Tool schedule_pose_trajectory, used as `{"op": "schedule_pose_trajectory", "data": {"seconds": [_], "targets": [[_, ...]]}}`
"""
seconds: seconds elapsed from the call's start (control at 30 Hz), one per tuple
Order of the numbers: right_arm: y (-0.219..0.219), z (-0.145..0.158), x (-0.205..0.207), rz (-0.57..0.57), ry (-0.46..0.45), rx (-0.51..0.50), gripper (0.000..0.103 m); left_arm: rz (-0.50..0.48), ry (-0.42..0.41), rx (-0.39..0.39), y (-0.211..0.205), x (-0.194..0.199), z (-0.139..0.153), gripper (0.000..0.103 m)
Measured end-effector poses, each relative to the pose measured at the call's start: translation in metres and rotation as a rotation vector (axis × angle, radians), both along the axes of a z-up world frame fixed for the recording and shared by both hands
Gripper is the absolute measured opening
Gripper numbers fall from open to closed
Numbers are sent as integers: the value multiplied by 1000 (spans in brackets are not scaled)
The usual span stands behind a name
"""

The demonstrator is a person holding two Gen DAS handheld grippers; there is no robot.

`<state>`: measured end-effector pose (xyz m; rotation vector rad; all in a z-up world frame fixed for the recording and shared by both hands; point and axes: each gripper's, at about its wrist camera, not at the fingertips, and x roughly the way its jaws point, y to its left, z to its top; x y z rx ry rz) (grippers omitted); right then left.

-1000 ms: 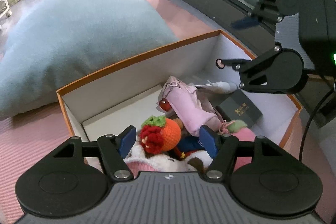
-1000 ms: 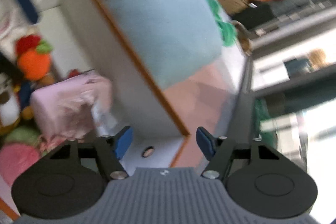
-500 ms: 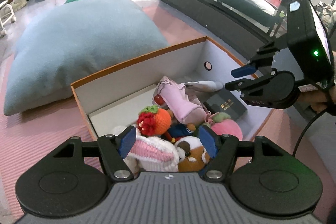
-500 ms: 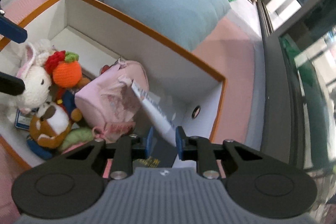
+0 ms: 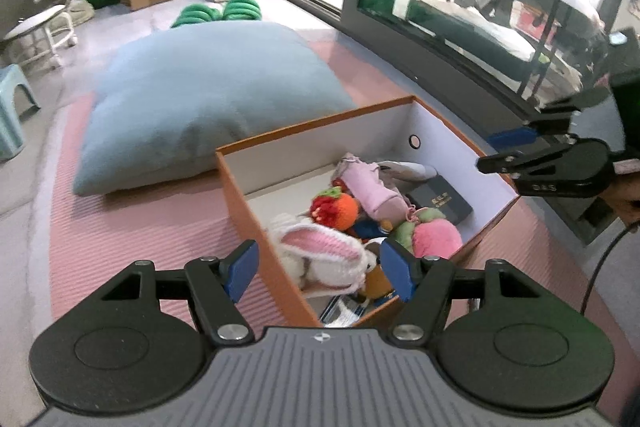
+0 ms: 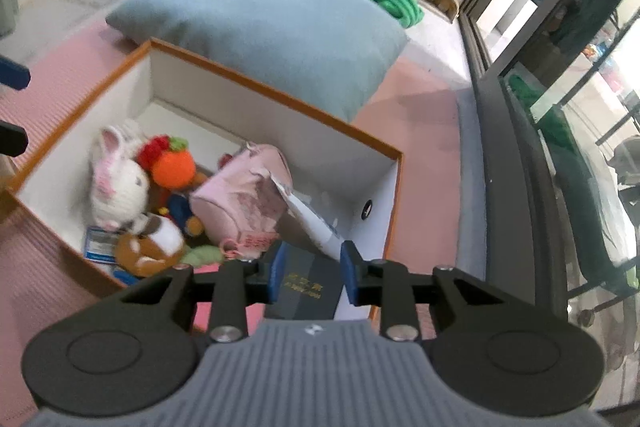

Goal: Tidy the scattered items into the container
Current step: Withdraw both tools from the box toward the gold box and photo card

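1. Finishing, I judge: toys [image 6: 120, 179], pouch [image 6: 244, 199] and all lie inside box [image 5: 256, 211], centre frame.
2. Left gripper [image 5: 318, 269] wide, empty; right gripper [image 6: 308, 273] part open, empty.
3. Next: scan mat [image 5: 120, 227] for strays.

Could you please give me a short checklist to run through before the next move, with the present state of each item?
1. Left gripper empty and open: ok; its blue pads stand wide apart with nothing between them.
2. Right gripper empty: ok; the jaws are partly open, nothing clamped.
3. Both grippers clear of the box: ok; neither touches its walls.
4. Items inside the box: ok; the white bunny, orange plush, pink pouch, white tube and dark booklet all lie inside.
5. Nothing sticking out over the rim: cannot tell; the bunny's ear sits near the front wall.
6. Stray items left on the pink mat: cannot tell; none show, but the grippers hide part of it.
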<state>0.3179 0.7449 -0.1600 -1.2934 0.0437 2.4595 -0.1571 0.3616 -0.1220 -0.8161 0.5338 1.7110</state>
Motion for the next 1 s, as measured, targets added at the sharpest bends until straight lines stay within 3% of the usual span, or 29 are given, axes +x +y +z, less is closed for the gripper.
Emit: {"op": "schedule_pose_trajectory", "data": {"seconds": [0.37,1.0], "targets": [[-45,27,52,-64,136,-73,41,96,-43,21,-59,-5,-13,81],[-103,2,110,-130,181,-174,53,168,-21,16,-125,1,-67,85]]}}
